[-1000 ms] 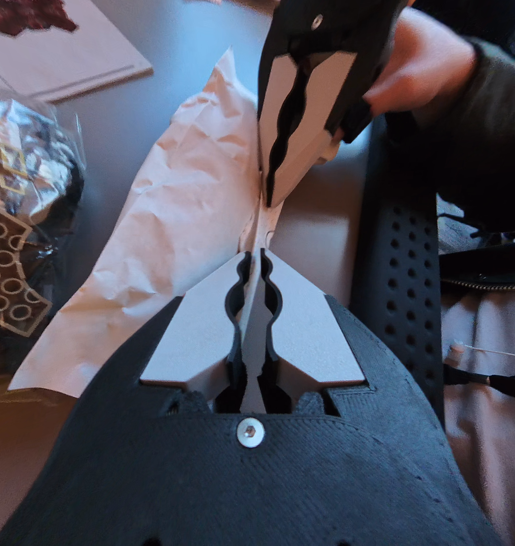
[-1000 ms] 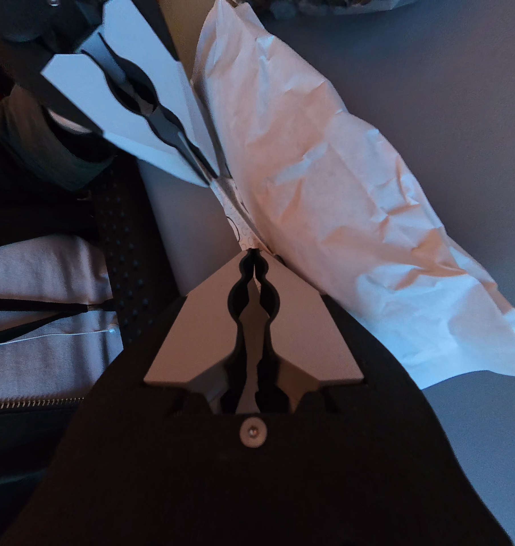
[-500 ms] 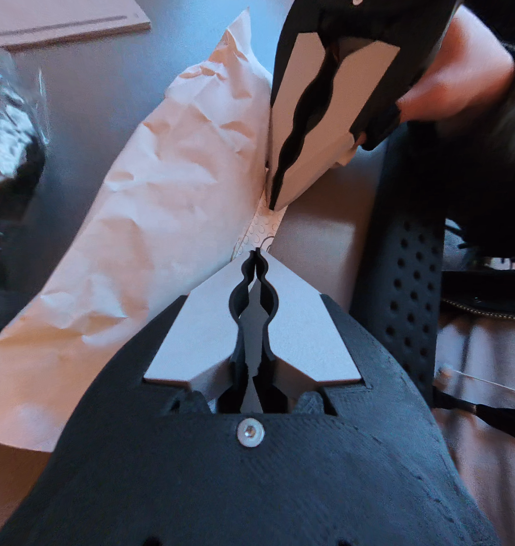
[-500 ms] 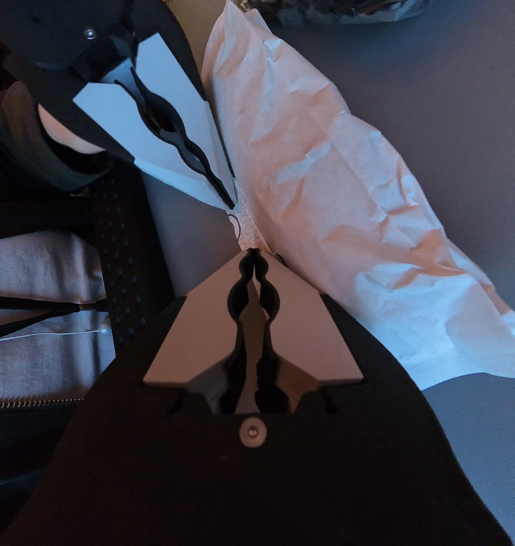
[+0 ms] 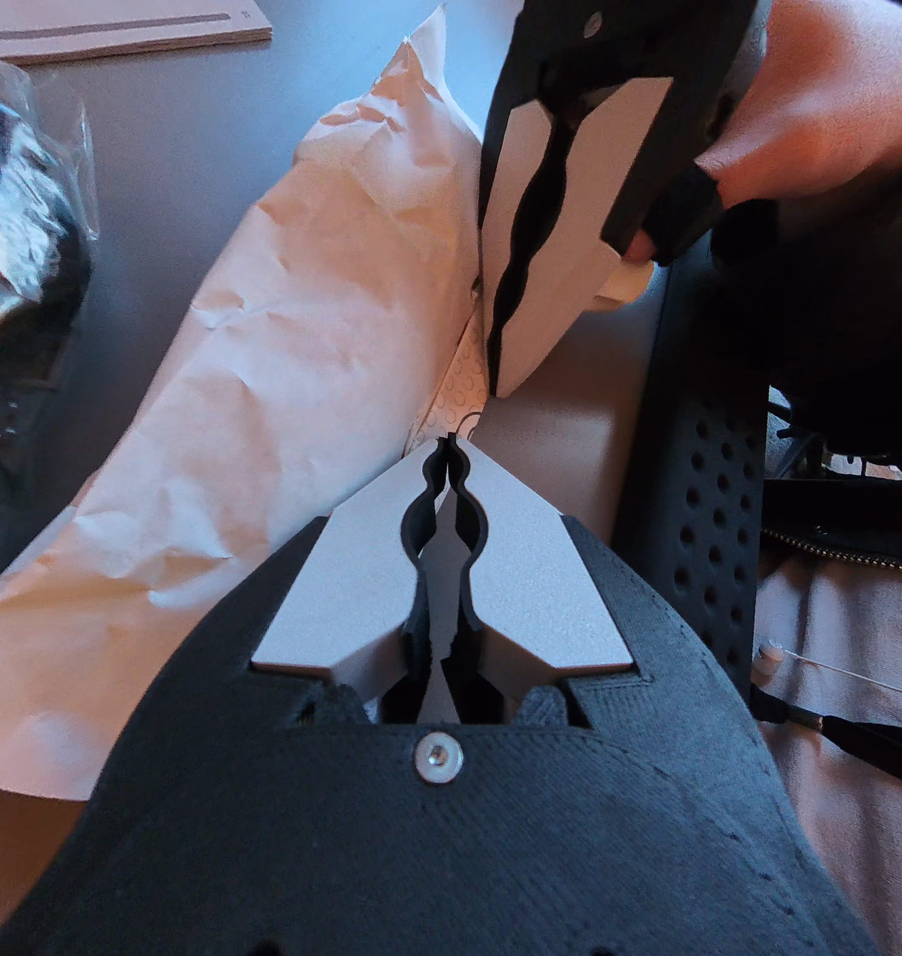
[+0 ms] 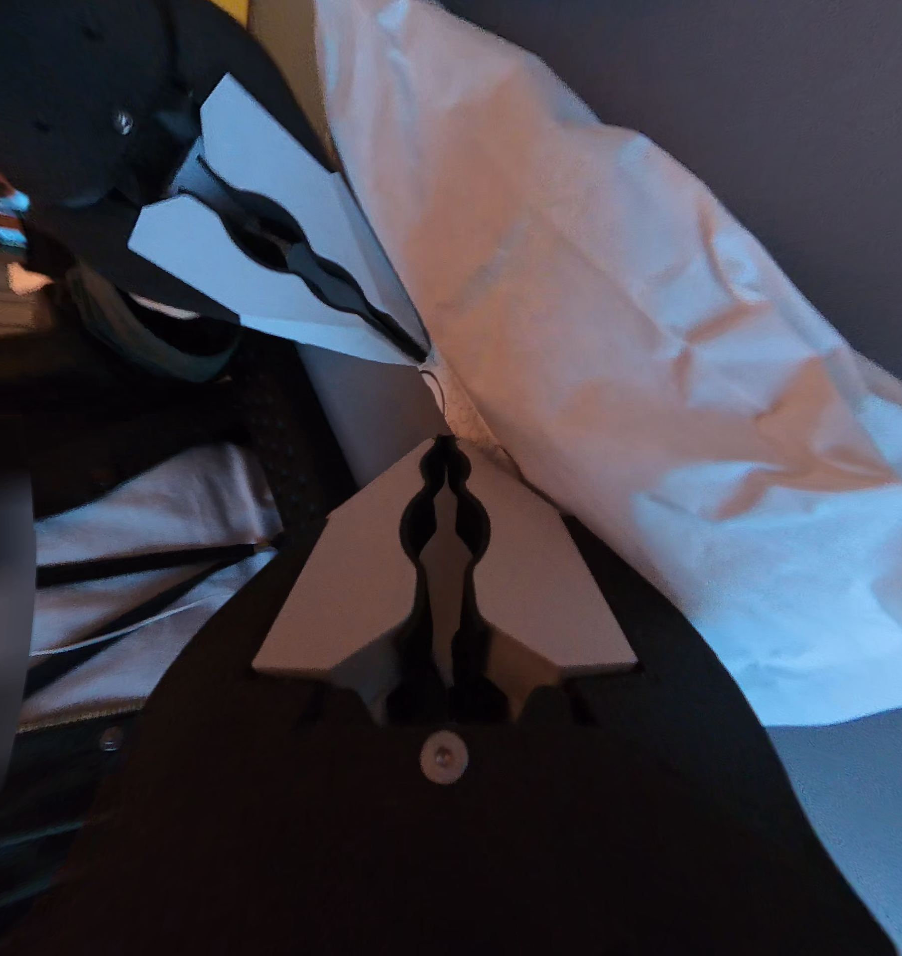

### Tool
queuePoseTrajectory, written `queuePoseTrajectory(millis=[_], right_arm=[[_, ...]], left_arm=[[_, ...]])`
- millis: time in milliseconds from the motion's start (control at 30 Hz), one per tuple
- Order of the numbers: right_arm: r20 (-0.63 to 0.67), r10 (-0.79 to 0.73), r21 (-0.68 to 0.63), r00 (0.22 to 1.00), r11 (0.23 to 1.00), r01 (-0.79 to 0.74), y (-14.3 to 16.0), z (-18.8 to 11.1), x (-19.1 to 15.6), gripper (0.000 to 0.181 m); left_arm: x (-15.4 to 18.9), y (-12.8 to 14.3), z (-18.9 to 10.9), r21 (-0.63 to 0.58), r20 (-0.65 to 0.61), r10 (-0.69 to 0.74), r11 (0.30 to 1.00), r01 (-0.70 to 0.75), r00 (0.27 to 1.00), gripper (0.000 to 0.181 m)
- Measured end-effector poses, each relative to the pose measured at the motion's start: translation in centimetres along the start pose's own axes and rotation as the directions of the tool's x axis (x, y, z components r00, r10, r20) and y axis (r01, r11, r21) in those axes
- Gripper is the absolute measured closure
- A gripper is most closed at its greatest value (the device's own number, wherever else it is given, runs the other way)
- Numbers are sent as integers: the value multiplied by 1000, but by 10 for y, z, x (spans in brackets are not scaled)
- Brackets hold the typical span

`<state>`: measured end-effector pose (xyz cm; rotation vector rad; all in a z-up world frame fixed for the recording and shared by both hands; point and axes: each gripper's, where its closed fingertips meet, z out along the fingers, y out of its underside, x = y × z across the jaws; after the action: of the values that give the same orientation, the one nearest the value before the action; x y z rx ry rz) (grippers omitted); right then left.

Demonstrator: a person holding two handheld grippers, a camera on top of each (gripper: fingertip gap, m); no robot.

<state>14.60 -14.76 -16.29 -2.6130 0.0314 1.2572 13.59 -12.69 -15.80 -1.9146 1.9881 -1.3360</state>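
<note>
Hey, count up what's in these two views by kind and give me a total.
Grippers: 2, left gripper and right gripper
Paper bags: 1, paper bag
Plastic bags: 1, plastic bag
Flat boards: 1, board
Total: 5

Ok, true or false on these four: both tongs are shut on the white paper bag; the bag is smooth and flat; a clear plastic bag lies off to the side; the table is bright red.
1. Left tongs and right tongs are both shut on the white paper bag: true.
2. The bag is smooth and flat: false, it is crumpled.
3. A clear plastic bag lies at the side: true.
4. The table is bright red: false, it is grey.
</note>
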Motion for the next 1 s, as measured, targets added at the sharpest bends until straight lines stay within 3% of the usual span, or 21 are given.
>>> queuePoseTrajectory(millis=[300, 1000], right_arm=[[20, 173, -21, 985, 985, -172, 14, -15, 10, 179], [42, 199, 71, 979, 977, -202, 31, -42, 27, 180]], left_arm=[[0, 1, 0, -4, -6, -1, 1000, 1, 1000, 181], [-1, 1, 0, -2, -30, -29, 1000, 29, 999, 181]])
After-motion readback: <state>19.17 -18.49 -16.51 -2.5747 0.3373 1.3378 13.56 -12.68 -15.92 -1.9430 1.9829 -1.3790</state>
